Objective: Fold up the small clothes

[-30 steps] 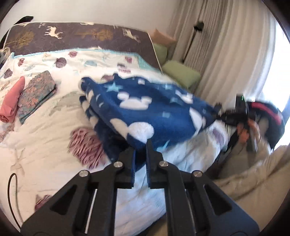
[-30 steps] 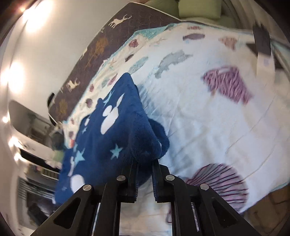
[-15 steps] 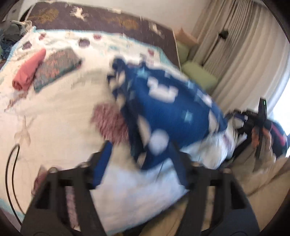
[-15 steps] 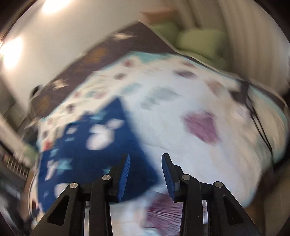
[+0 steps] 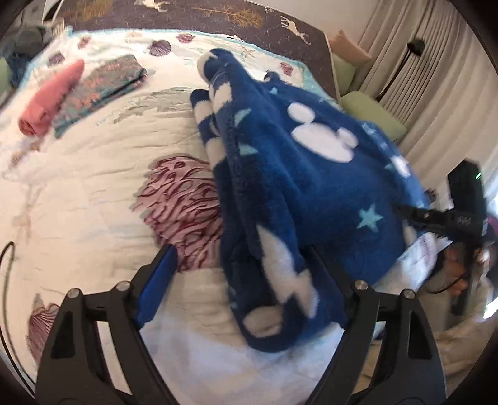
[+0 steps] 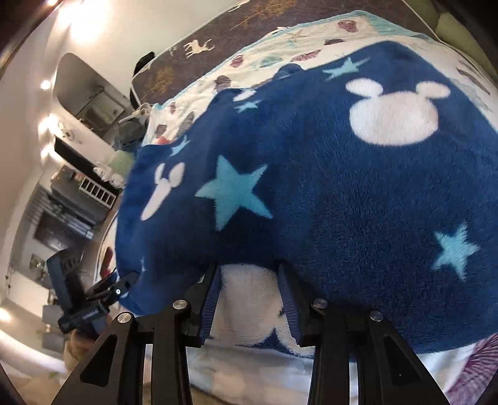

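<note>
Since a second ago both grippers have let go of the blue fleece garment (image 5: 298, 187) they were pinching, and the garment has dropped from its lifted, stretched position into a folded heap on the bed quilt (image 5: 93, 193).

The fleece is dark blue with white mouse-head shapes and pale blue stars. In the left wrist view it lies in a thick folded bundle running from the near edge of the quilt towards the headboard (image 5: 218, 12), partly covering a purple shell print. Its near end sits between the fingers of the left gripper (image 5: 246, 280), closer to the right finger than to the left one.

In the right wrist view the fleece (image 6: 326, 174) fills most of the picture, and its near edge drapes just over the fingertips of the right gripper (image 6: 249, 289). A white patch of the cloth shows in the gap between those fingers.

Beyond the fleece, towards the far left of the quilt, lie a rolled pink garment (image 5: 49, 99) and a folded patterned garment (image 5: 105, 81), side by side and touching.

The left gripper's jaws are wide apart and opening, with the fleece between them but not pressed. The right gripper's jaws stand partly apart, with no clamp visible on the cloth.
</note>
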{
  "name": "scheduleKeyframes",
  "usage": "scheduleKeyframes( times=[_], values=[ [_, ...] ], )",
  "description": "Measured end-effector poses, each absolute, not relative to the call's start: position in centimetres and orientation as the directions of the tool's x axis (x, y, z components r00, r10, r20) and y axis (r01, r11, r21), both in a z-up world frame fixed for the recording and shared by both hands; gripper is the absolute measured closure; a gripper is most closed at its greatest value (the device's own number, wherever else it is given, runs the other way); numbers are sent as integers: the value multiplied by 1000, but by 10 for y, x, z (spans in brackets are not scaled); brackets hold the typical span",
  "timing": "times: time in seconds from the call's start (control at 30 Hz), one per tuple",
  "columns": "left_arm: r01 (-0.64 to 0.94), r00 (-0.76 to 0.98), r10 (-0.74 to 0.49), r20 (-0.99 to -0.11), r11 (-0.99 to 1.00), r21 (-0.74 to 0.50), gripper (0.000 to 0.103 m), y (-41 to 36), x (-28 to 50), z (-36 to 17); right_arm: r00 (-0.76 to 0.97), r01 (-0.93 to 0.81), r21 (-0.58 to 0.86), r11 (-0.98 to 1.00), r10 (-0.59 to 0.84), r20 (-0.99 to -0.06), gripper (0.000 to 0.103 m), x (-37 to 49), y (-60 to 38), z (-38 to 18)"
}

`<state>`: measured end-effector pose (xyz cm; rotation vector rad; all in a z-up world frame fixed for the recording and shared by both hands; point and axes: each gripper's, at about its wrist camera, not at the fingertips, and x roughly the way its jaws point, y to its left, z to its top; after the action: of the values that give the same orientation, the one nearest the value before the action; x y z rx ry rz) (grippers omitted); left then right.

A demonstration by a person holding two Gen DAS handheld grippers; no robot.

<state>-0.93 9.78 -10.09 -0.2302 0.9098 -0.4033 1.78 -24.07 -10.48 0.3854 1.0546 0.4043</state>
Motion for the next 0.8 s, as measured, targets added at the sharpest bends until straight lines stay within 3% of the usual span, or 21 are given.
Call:
scheduleKeyframes(
  times=[0.17,0.23,0.43,0.53,0.7,0.8],
  values=[
    [255,584,-555,-593,819,-514,18,112,3,-80,548,-184,430,884,456,-701,63,10,-247,-66],
    [199,570,-563,-599,802,-564,17,115,23,-84,621,-187,389,902,416,-664,59,10,-248,-54],
    [95,505,-587,-633,767,-635,17,109,58,-107,733,-129,296,947,291,-614,58,27,-242,-40],
    [117,505,-591,-629,769,-629,16,101,63,-110,731,-124,290,949,285,-620,58,40,-239,-36],
    [171,495,-605,-624,772,-613,12,88,64,-112,635,-165,429,888,428,-643,58,85,-220,-55],
    [191,502,-612,-612,768,-612,11,89,70,-114,537,-120,429,895,422,-730,59,110,-211,-95]
  ],
)
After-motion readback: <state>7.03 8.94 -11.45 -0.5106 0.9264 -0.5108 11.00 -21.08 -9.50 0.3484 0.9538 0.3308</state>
